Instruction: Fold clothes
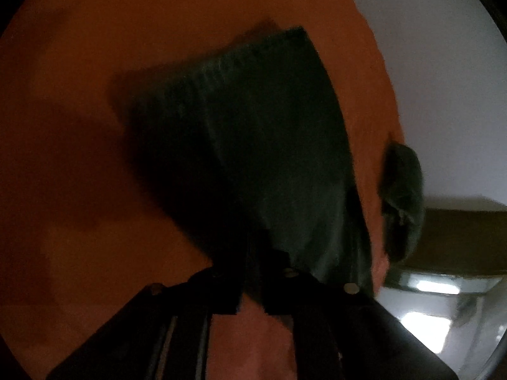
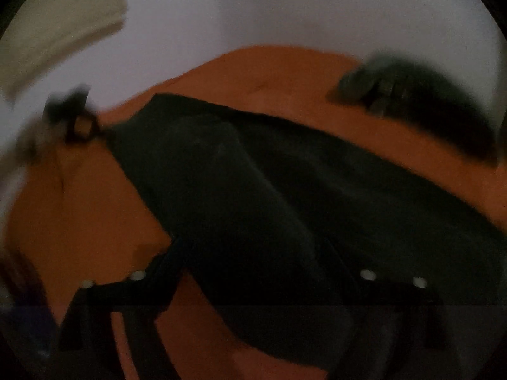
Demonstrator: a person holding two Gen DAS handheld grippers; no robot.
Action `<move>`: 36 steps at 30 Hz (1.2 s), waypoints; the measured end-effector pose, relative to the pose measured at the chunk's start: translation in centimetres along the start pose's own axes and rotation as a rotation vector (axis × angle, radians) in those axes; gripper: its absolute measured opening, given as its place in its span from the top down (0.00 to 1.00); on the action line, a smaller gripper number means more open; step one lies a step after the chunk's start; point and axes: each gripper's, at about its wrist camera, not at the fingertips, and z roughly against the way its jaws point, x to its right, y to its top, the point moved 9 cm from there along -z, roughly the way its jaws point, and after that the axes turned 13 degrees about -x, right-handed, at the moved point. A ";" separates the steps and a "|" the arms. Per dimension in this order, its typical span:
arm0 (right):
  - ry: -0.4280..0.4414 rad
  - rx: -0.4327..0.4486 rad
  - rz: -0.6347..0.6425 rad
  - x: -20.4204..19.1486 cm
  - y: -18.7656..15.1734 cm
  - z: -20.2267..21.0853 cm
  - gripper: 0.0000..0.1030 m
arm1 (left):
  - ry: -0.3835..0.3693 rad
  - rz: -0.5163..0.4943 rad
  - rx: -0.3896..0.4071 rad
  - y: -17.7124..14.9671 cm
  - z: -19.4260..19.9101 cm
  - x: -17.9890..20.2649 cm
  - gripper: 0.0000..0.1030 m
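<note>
Lying flat on the orange surface (image 2: 269,72), the dark green garment (image 2: 285,190) stretched diagonally from near the far-left edge toward the near-right side; it looked partly folded, w/ one layer over another along the middle. In the left wrist view the same garment (image 1: 253,133) showed a ribbed hem at its far end, its near end reaching right up to the left gripper (image 1: 253,297). That gripper's fingers stood only slightly apart; the view was too dark to tell whether cloth sat btwn them or just beyond the tips. The right gripper (image 2: 253,269) was spread wide, fingers on either side of the garment's near part, pads not pressing on it. In the right wrist view the left gripper (image 2: 79,126) appeared blurred at the garment's far-left corner. A second bundle of dark green clothes (image 2: 412,95) sat at the surface's far-right edge, well apart from the garment. White wall (image 2: 317,9) behind, beige fabric (image 2: 60,28) hanging top left.
</note>
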 end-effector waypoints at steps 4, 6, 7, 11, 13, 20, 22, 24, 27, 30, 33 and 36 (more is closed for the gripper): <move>-0.221 -0.013 0.177 -3.1 -2.7 0.1 0.65 | -0.040 0.103 0.033 1.5 -0.2 -1.5 0.74; -0.300 -0.024 0.252 -4.4 -2.8 -0.4 0.71 | -0.101 0.147 0.041 1.4 -0.2 -2.2 0.74; -0.297 -0.025 0.268 -5.0 -3.0 -0.6 0.71 | -0.130 0.168 0.048 1.3 -0.1 -2.5 0.74; -0.199 -0.036 0.217 -6.1 -2.6 -0.4 0.71 | -0.176 0.297 0.095 0.2 1.4 -4.4 0.74; -0.159 -0.055 0.185 -6.9 -2.6 -0.9 0.71 | -0.125 0.310 0.115 -0.4 2.3 -5.1 0.56; -0.100 -0.103 0.145 -7.3 -2.8 -2.9 0.71 | -0.435 0.344 0.023 -0.3 1.1 -3.7 0.42; -0.095 -0.114 0.146 -7.0 -2.5 -3.2 0.71 | -0.397 0.346 0.036 -0.1 0.5 -3.9 0.42; -0.101 -0.110 0.146 -6.8 -2.0 -3.0 0.71 | -0.389 0.337 0.069 0.0 0.4 -3.9 0.44; -0.128 -0.089 0.172 -6.6 -1.4 -2.7 0.71 | -0.309 0.300 0.115 0.1 0.6 -3.9 0.95; -0.198 -0.065 0.244 -6.7 -0.8 -2.4 0.71 | -0.258 0.254 0.131 0.4 1.2 -3.4 0.94; -0.245 -0.037 0.305 -7.3 0.5 -2.4 0.71 | -0.227 0.216 0.169 0.5 2.2 -2.8 0.95; -0.216 -0.030 0.298 -7.9 0.9 -2.4 0.71 | -0.204 0.194 0.159 0.2 2.7 -3.4 0.94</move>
